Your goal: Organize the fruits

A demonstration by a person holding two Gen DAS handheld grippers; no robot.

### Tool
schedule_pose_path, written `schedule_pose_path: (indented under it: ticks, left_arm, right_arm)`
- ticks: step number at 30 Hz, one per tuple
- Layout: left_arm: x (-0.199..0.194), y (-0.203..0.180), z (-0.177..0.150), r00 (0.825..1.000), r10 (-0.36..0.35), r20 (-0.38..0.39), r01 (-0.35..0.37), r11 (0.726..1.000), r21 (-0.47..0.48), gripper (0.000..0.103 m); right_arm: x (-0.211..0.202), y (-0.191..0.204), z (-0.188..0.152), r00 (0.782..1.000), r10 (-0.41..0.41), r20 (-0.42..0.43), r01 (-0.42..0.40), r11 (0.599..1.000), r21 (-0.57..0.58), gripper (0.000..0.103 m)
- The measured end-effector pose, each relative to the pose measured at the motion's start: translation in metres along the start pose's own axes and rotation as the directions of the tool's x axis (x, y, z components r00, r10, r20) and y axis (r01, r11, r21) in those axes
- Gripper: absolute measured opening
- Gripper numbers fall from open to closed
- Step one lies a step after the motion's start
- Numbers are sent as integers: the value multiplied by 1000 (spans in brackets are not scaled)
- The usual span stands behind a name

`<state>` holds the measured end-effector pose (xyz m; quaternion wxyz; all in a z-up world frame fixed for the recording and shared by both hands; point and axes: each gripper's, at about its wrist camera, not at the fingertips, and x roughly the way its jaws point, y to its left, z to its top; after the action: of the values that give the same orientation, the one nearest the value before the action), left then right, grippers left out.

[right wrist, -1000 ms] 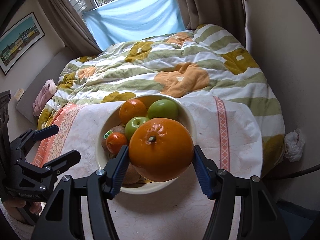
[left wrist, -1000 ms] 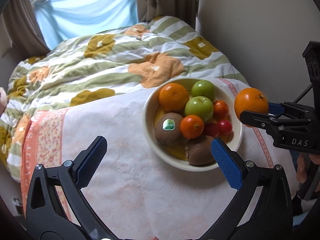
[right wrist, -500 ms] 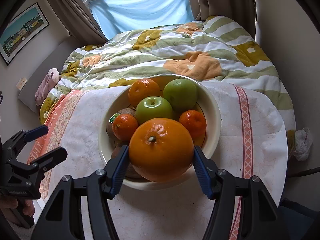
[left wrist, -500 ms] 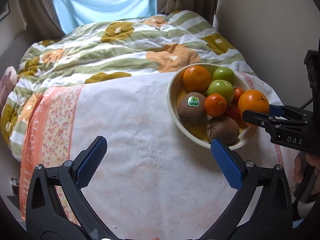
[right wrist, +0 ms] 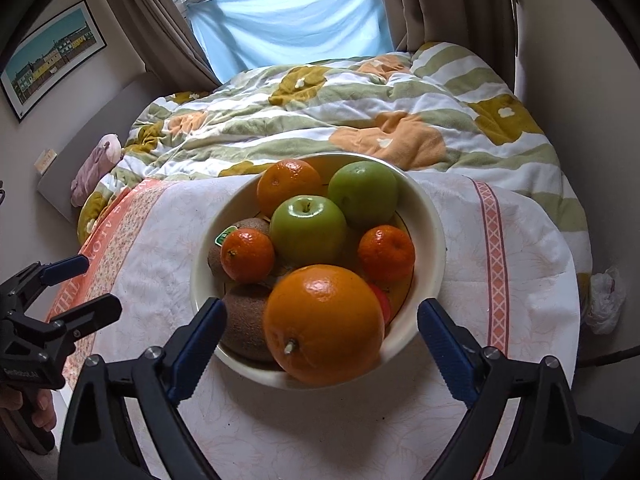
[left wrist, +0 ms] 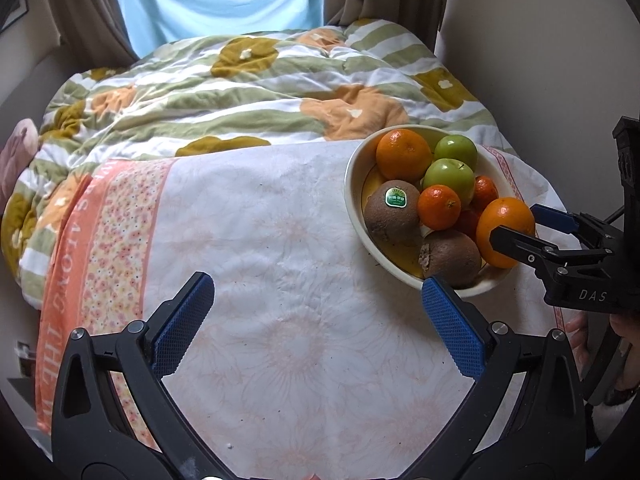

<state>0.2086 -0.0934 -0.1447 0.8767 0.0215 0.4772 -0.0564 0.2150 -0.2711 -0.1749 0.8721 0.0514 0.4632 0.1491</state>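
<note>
Your right gripper (right wrist: 318,330) fingers are released; the large orange (right wrist: 323,323) rests at the bowl (right wrist: 434,236) near rim. Withdraw straight back without nudging it. Left gripper (left wrist: 318,322) is spread, empty.

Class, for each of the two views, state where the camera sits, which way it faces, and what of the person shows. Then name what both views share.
Left wrist view: sits on the left hand-held gripper, open above the white floral tablecloth, facing the bed; the right hand-held gripper shows.
Right wrist view: sits on the right hand-held gripper, open, facing the cream round bowl; the large orange lies inside.
Shared: bowl, orange, tablecloth.
</note>
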Motion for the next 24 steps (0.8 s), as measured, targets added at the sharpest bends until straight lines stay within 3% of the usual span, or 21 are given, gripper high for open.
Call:
schedule_pose_path:
  ticks: [9,22,24]
  left_arm:
    - [-47,13,10,995,-34,91,31,999,36,103]
    - [-165,64,2,964,-27,264,33,999,-20,103]
    - [-176,70,-3,959,-17,283,22,1000,-14,103]
  right_arm:
    - [-51,21,13,993,-65,97,64,998,10,95]
    - [-163,106,10,960,-159,232,147,987,66,96]
    - [-177,122,6,952,-177,250,167,984,62,103]
